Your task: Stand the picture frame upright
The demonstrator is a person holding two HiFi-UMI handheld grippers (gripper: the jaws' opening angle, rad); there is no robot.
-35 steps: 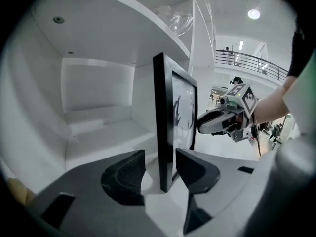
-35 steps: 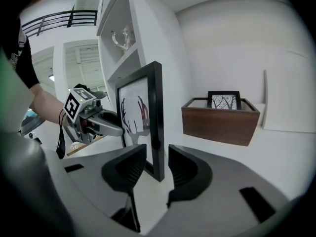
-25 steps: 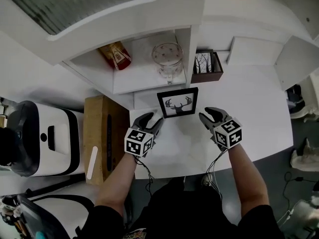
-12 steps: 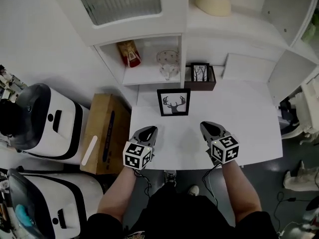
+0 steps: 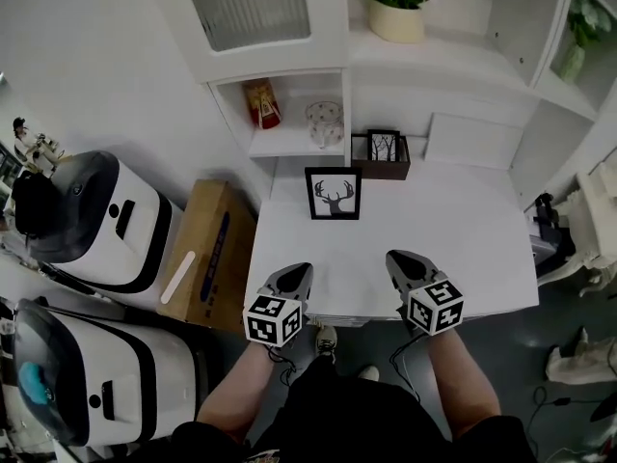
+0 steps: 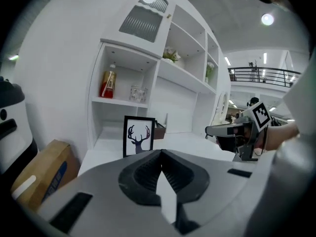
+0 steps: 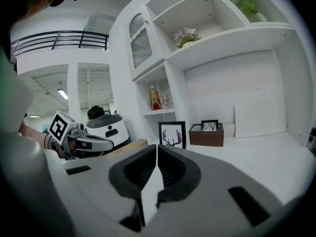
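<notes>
Standing frame (image 5: 334, 193) beyond left tongs (image 5: 296, 271), right tongs (image 5: 396, 258)

Deer frame (image 5: 333, 193), upright on white table (image 5: 463, 244), well ahead of and between left gripper (image 5: 296, 272) and right gripper (image 5: 399, 259), both with jaws just closed on nothing; brown tray (image 5: 382, 169) beyond the frame; cardboard box (image 5: 204, 258) left of the left jaws.
</notes>
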